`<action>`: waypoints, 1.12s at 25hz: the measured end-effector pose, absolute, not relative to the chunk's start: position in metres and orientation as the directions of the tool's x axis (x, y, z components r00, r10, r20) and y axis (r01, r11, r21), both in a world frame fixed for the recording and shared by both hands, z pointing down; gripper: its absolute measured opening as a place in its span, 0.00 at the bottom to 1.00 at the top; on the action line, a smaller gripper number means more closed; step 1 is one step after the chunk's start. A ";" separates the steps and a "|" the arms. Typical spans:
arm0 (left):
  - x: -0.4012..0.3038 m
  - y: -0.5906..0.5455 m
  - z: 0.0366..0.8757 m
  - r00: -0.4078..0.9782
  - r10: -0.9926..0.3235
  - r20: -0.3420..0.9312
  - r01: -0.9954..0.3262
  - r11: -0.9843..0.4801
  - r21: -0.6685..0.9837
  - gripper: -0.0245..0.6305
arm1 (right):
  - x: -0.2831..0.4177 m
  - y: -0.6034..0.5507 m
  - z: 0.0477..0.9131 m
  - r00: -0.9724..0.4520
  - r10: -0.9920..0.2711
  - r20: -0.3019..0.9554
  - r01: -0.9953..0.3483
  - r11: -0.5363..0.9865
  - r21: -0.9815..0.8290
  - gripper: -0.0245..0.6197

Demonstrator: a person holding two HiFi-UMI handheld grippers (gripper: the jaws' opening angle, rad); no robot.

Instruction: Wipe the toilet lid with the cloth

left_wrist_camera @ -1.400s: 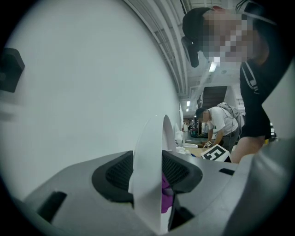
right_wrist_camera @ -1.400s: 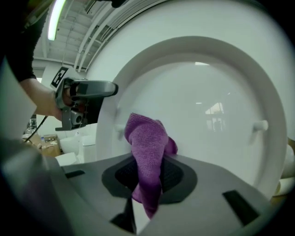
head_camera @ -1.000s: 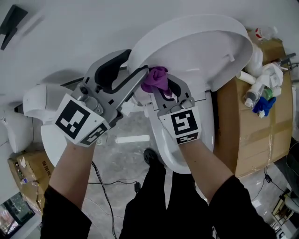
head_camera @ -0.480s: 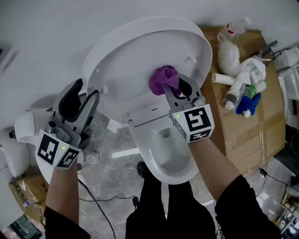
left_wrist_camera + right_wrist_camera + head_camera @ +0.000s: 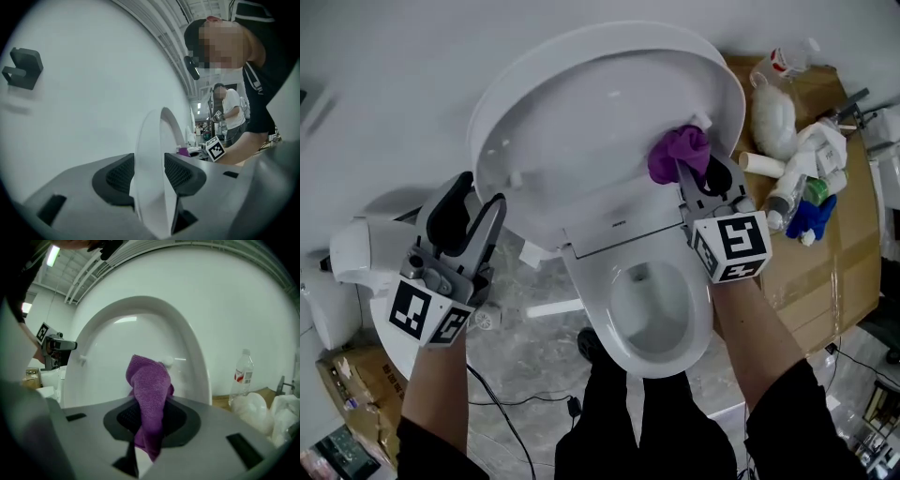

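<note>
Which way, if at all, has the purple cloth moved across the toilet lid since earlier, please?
Yes: the purple cloth in the right gripper moved right across the toilet lid, from left edge to right rim.

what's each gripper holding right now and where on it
Left gripper grips the toilet lid by its side rim. Right gripper pinches the purple cloth near its bunched middle, one end sticking out past the jaws.
</note>
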State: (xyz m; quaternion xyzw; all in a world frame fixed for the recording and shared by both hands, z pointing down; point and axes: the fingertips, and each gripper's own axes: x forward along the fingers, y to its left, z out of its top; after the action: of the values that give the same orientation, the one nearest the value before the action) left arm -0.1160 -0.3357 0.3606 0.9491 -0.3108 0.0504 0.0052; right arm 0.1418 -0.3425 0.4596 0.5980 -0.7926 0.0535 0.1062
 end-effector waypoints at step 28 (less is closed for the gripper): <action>-0.134 -0.309 0.438 0.793 -0.587 0.162 -0.596 -0.803 0.011 0.24 | -0.040 -0.323 0.495 -0.508 -0.836 0.208 -0.855 0.518 -0.008 0.18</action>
State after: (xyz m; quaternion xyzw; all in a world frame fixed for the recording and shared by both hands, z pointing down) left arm -0.1342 -0.3088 0.4379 0.9465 -0.3124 0.0755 0.0306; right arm -0.0401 -0.3230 0.4947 0.4879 -0.8666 0.0549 0.0893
